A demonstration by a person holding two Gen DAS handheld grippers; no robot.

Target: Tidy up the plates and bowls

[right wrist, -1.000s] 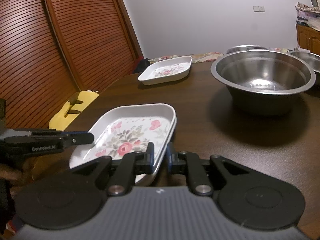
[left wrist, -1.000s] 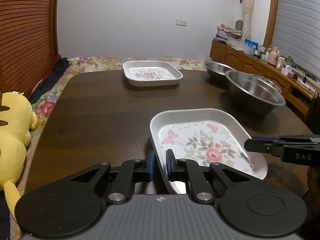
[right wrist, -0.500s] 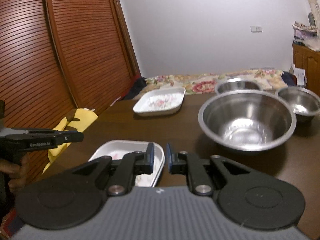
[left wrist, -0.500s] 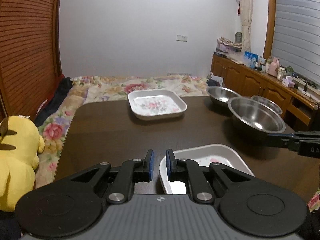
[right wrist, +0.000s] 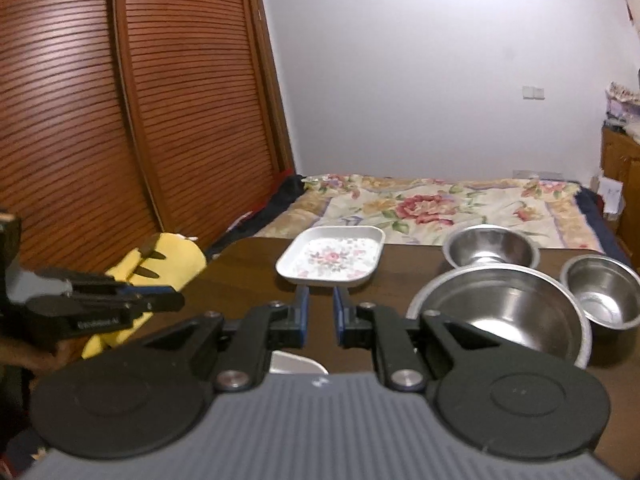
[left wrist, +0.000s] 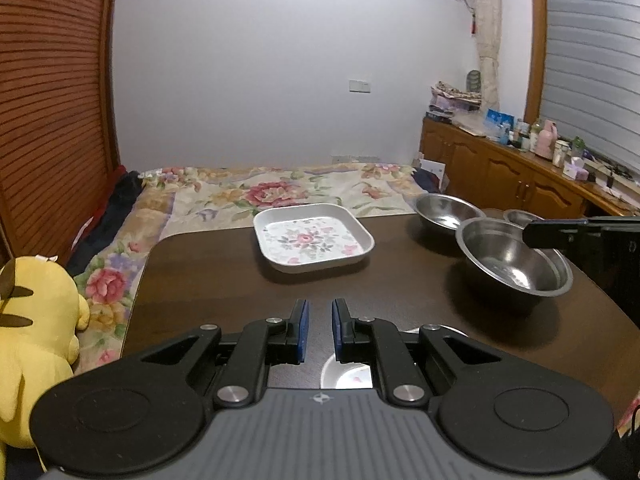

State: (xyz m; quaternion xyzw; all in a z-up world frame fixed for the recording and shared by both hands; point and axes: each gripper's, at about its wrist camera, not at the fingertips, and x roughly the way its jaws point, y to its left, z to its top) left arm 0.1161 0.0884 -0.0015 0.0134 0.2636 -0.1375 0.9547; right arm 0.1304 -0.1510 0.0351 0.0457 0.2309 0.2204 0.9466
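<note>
A dark brown wooden table (left wrist: 224, 280) fills the lower part of both wrist views, seen from above its near edge. The left gripper (left wrist: 319, 330) hangs over the table with its blue-padded jaws slightly apart and nothing between them. The right gripper (right wrist: 320, 316) is in the same state, jaws a little apart and empty. Below the left gripper, partly hidden by its body, lies the near plate (left wrist: 344, 374), white with a flowered pattern; only a small part of it shows. In the right wrist view a white corner of the same plate (right wrist: 296, 364) peeks out under the gripper. Toward the far edge of the table sits the far plate (left wrist: 314, 238), a white square dish with rounded corners and a pink floral centre, flat on the wood and well apart from the near one. On the right side of the table stand three steel bowls close together: the large bowl (left wrist: 514, 260) nearest, the medium bowl (left wrist: 446, 210) behind it toward the far edge, and the small bowl (right wrist: 604, 290) just beside the large one on its right. A yellow plush toy (left wrist: 34, 332) sits off the table's left edge. Beyond the table lies a bed (left wrist: 272, 190) with a flowered cover.
</note>
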